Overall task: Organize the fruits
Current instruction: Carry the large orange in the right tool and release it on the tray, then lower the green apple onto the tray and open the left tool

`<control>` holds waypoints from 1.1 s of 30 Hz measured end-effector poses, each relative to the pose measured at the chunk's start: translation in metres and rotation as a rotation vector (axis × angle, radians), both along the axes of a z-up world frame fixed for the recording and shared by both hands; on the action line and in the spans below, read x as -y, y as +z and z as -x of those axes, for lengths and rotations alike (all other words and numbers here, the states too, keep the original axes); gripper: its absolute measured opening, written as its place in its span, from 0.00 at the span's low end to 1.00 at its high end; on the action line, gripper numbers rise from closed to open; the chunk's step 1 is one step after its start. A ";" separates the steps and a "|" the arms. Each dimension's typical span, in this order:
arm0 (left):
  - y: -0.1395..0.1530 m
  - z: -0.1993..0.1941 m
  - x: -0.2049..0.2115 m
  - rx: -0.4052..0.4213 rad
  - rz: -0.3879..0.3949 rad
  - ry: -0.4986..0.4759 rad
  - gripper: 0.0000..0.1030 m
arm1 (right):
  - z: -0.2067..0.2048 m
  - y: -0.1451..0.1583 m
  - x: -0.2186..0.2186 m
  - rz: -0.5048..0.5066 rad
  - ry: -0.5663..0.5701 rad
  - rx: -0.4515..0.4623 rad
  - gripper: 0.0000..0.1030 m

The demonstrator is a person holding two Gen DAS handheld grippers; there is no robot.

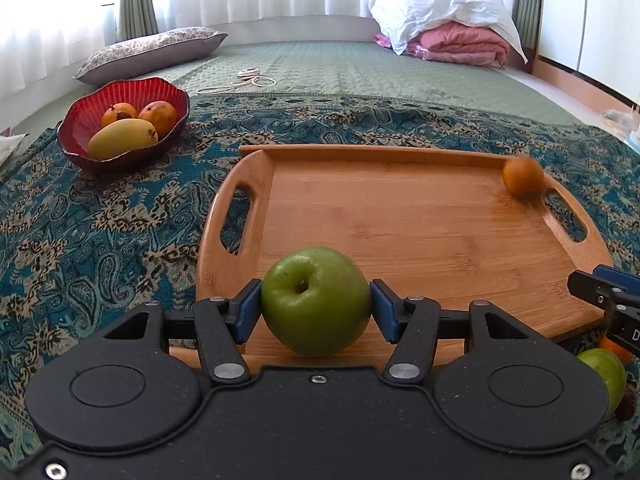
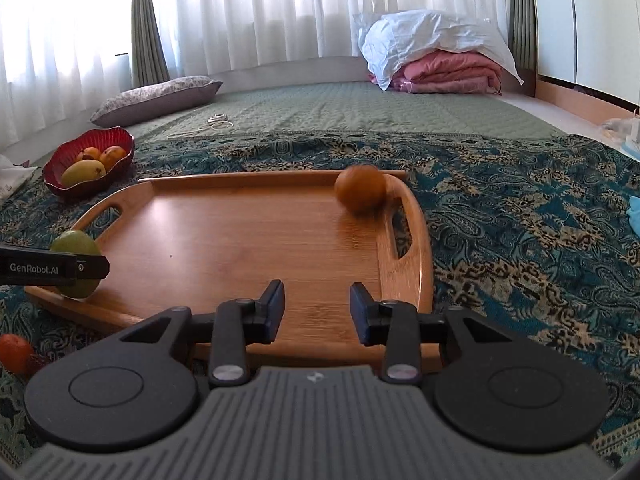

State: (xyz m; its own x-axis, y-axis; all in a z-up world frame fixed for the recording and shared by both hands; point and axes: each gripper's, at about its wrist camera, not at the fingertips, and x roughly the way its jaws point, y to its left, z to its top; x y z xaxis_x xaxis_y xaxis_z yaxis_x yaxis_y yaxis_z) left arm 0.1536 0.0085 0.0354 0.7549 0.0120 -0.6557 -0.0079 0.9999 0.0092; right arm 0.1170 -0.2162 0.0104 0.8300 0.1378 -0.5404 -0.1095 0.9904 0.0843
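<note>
My left gripper (image 1: 316,308) is shut on a green apple (image 1: 316,300) at the near edge of the wooden tray (image 1: 400,220). The apple also shows in the right wrist view (image 2: 76,246), behind the left gripper's side. An orange (image 1: 523,177) sits blurred in the tray's far right corner; it also shows in the right wrist view (image 2: 360,193). My right gripper (image 2: 317,310) is open and empty over the tray's (image 2: 240,240) near right part. A red bowl (image 1: 72,128) at the far left holds a yellow mango (image 1: 122,138) and two orange fruits.
A second green fruit (image 1: 604,376) lies on the patterned cloth at my right, below the right gripper's side (image 1: 608,292). An orange-red fruit (image 2: 14,352) lies off the tray's near left corner. A pillow (image 1: 152,52), cords (image 1: 248,80) and folded bedding (image 1: 452,40) lie beyond.
</note>
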 end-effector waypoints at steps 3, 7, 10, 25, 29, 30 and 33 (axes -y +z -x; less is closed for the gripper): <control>-0.002 -0.003 0.000 -0.009 -0.001 -0.004 0.54 | 0.001 0.000 0.002 -0.005 -0.001 -0.001 0.42; 0.006 0.003 0.006 0.072 -0.045 -0.010 0.69 | 0.001 0.002 0.002 -0.001 -0.001 0.002 0.42; 0.015 0.008 0.015 0.134 -0.115 -0.028 0.82 | 0.002 0.002 0.003 0.000 0.001 0.002 0.42; 0.015 0.025 0.014 0.094 -0.068 -0.046 0.86 | 0.015 0.013 0.001 -0.014 0.014 0.028 0.49; 0.014 0.032 0.012 0.089 -0.053 -0.041 0.87 | 0.019 0.014 -0.001 -0.010 0.016 0.036 0.57; 0.014 0.033 0.012 0.088 -0.051 -0.040 0.88 | 0.020 0.014 -0.001 -0.011 0.017 0.037 0.57; 0.013 0.039 0.012 0.087 -0.051 -0.036 0.90 | 0.024 0.015 0.000 -0.012 0.016 0.039 0.62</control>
